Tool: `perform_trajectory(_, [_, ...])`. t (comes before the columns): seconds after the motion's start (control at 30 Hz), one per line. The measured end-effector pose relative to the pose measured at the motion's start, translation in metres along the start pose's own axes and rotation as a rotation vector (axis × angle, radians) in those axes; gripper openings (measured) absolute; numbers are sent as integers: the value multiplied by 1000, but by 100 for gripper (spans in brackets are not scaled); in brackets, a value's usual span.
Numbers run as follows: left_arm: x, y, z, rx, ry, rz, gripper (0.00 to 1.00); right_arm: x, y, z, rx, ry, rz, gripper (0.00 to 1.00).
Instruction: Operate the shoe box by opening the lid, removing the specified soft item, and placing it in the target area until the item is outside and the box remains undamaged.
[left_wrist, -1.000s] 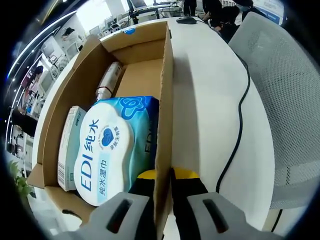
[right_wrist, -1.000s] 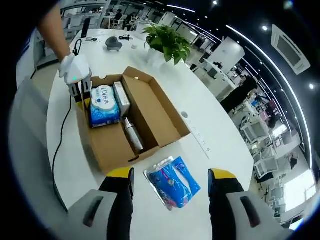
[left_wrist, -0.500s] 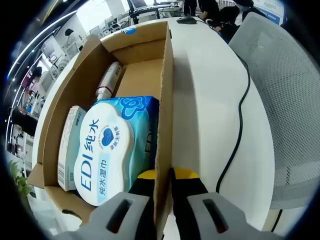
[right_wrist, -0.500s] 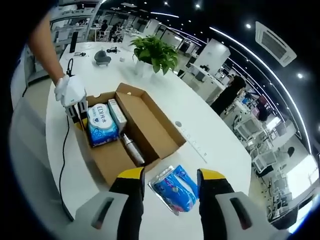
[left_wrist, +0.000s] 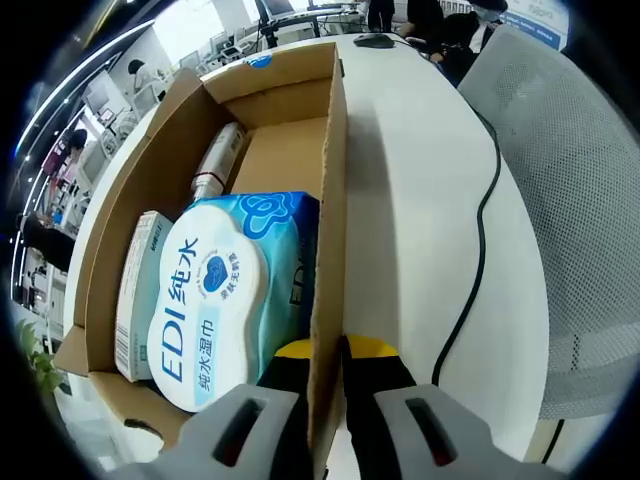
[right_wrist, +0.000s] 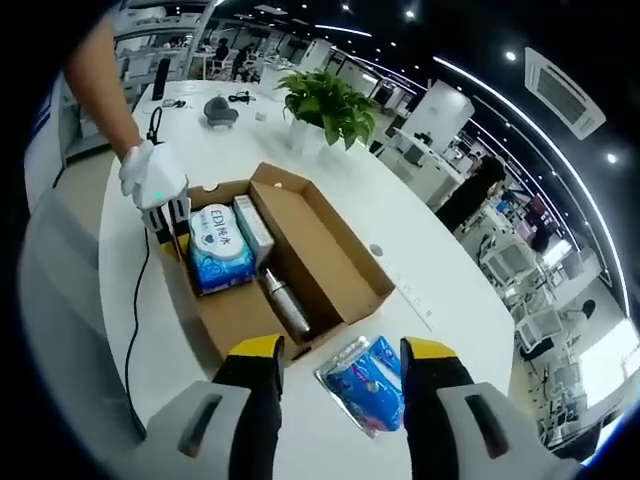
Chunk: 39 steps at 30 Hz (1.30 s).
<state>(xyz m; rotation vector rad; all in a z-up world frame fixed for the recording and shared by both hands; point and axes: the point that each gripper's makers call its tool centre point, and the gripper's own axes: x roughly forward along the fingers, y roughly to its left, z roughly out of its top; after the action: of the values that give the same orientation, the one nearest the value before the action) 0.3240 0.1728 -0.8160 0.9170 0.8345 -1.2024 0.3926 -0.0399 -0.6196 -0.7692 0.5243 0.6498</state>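
Shoe box (right_wrist: 300, 262) of brown cardboard sits open on a white round table (right_wrist: 400, 250), its lid folded out flat to one side. Inside lie a blue-and-white wet wipes pack (left_wrist: 215, 295), a slim white carton (left_wrist: 138, 290) just beside it, and a silver bottle (left_wrist: 215, 160) farther along the box floor.

In the left gripper view, the left gripper (left_wrist: 325, 352) has its yellow-tipped jaws pinched on the box's near side wall (left_wrist: 328, 230), one jaw inside against the wipes pack, the other outside. A black cable (left_wrist: 480, 240) trails across the table next to a grey mesh chair (left_wrist: 570, 170).

In the right gripper view, the right gripper (right_wrist: 335, 350) hangs above the table with its jaws parted wide and holding nothing. Between them, on the table just outside the box, lies a blue soft packet (right_wrist: 365, 385). A gloved hand (right_wrist: 150, 175) holds the left gripper at the box's far end. A potted plant (right_wrist: 325, 105) stands beyond.
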Motion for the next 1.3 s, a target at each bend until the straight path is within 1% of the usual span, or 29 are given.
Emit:
perform_trajectory(0.1, [0,0,0,3,-2,2,3,8,8,-3,-19,21,11,43])
perform_trajectory(0.13, [0,0,0,2,-2,2,3,9,9,-3,-21,24,11,40])
perform_trajectory(0.2, [0,0,0,2,-2,3,4,13,14,-6,-79,43,18,31])
perform_trajectory(0.23, [0,0,0,0,-1,3,4,16,18,-8,-95,52,20,30])
perform_trajectory(0.27, [0,0,0,-1,-1,3,4,17,20,-7,-102,49,30,31])
perform_trajectory(0.3, [0,0,0,-1,-1,3,4,19,22,-5,-91,43,40,36])
perform_trajectory(0.33, [0,0,0,-1,0,2,4,20,22,-4,-82,39,46,37])
perform_trajectory(0.4, [0,0,0,-2,0,2,4,24,22,-2,-90,38,43,36])
perform_trajectory(0.47, [0,0,1,4,-2,4,4,30,20,-2,-80,41,34,36])
perform_trajectory(0.6, [0,0,0,2,-2,3,4,37,22,1,-85,41,33,36])
perform_trajectory(0.7, [1,0,0,1,-2,4,4,42,22,3,-91,44,31,31])
perform_trajectory(0.8, [0,0,1,2,-2,5,4,42,24,5,-88,38,34,33])
perform_trajectory(1.03, [0,0,1,6,-4,6,4,45,35,-1,-105,52,55,32])
perform_trajectory(1.1, [0,1,1,7,-4,6,4,51,38,-2,-139,52,63,29])
perform_trajectory(1.13, [1,1,0,7,-4,6,4,56,37,-6,-157,69,62,30])
perform_trajectory(1.23, [1,1,0,7,-4,6,4,68,40,-10,-147,95,81,30])
perform_trajectory(1.3, [1,1,0,7,-4,6,4,73,41,-10,-145,102,77,30])
